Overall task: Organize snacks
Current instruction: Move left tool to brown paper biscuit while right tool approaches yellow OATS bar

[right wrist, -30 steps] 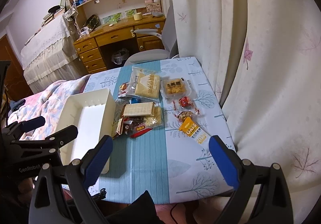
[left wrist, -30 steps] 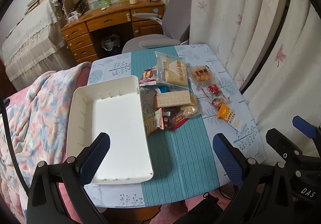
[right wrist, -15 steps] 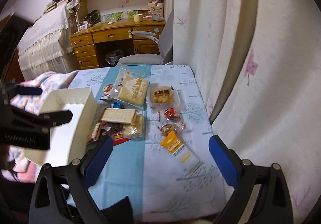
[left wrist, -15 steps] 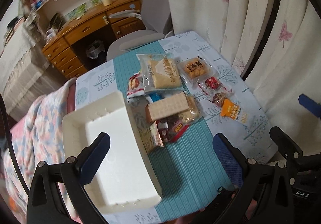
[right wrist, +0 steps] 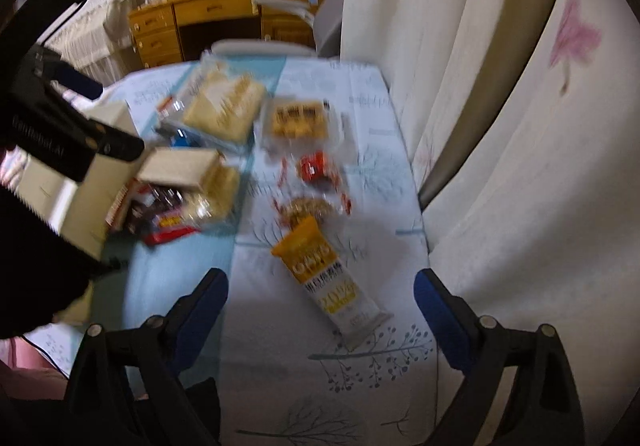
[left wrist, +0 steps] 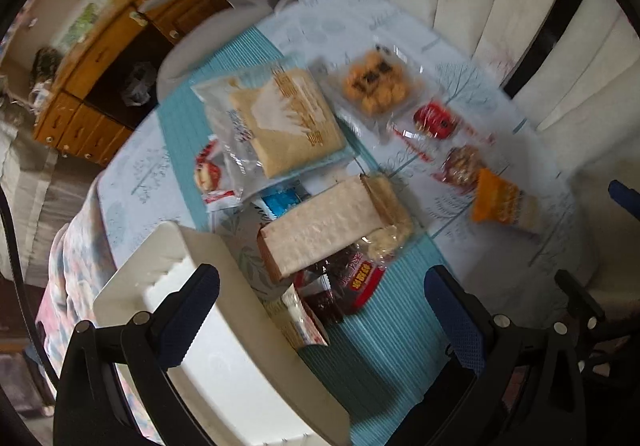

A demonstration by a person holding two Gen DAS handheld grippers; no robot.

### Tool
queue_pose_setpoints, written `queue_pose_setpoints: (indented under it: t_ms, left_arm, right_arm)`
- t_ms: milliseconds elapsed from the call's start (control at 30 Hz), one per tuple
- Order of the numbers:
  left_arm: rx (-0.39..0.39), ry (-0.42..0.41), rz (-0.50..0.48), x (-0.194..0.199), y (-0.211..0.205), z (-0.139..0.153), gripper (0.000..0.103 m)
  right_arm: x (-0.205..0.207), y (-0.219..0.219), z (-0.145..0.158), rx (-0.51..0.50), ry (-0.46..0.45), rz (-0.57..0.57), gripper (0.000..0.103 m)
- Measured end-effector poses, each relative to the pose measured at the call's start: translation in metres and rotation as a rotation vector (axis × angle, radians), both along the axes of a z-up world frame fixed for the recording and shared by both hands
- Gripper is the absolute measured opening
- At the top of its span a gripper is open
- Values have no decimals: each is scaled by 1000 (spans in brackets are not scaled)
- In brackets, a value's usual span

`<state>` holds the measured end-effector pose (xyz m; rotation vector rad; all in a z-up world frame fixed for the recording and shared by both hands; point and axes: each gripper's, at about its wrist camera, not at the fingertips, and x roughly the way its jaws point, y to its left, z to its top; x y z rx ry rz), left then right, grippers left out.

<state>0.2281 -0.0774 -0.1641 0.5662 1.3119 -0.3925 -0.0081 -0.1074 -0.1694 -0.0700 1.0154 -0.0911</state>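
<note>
Several wrapped snacks lie on the table beside an empty white tray [left wrist: 256, 378]. A tan cracker pack [left wrist: 324, 226] lies on a dark red-labelled packet [left wrist: 352, 286], in front of my open left gripper [left wrist: 320, 310]. Behind are a large clear bag of biscuits [left wrist: 276, 122], a tray of round cookies [left wrist: 376, 86], a red candy [left wrist: 436, 118] and an orange bar [left wrist: 500, 202]. My open, empty right gripper [right wrist: 320, 310] hovers just before the orange bar [right wrist: 324, 270]. The tray [right wrist: 76, 202] is partly hidden by the left gripper.
The table [right wrist: 376, 378] has a pale tree-print cloth with a teal runner [left wrist: 384, 338]. White curtains [right wrist: 520, 126] hang close on the right. A grey chair [left wrist: 224, 26] and a wooden desk [right wrist: 216, 6] stand behind. A floral blanket [left wrist: 76, 246] lies left of the table.
Both grippers have moved forward and lower toward the snacks. The left view has rolled and closed in on the cracker pack; the right has closed in on the orange bar. Both stay open.
</note>
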Motion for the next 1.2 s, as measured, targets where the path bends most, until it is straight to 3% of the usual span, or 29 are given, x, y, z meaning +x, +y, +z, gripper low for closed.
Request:
queue_pose_setpoints:
  t_ms: [100,400,633,833,1033,1200]
  left_arm:
    - [38,60,-5,14,-1,-26,102]
    - [100,118,-45,42,0,-80,102]
    - [80,159,-72,57,-4,-97,95]
    - [39,234,-88,65,-7,-110,89]
    - [9,269,-88,73,-6,-117,89]
    - [-55,337,-58,91,3,-123,81]
  right_arm:
    - [6,-10,-23,16,52,-19,92]
    - [22,-17,-68,0,151,-16,85]
    - [34,-13,-84,2,173,5,82]
    - [43,-14,-95,4,213,15,69]
    - [54,-19,-99,20,229,12,62]
    - [63,-24,-100,44,253,21,58]
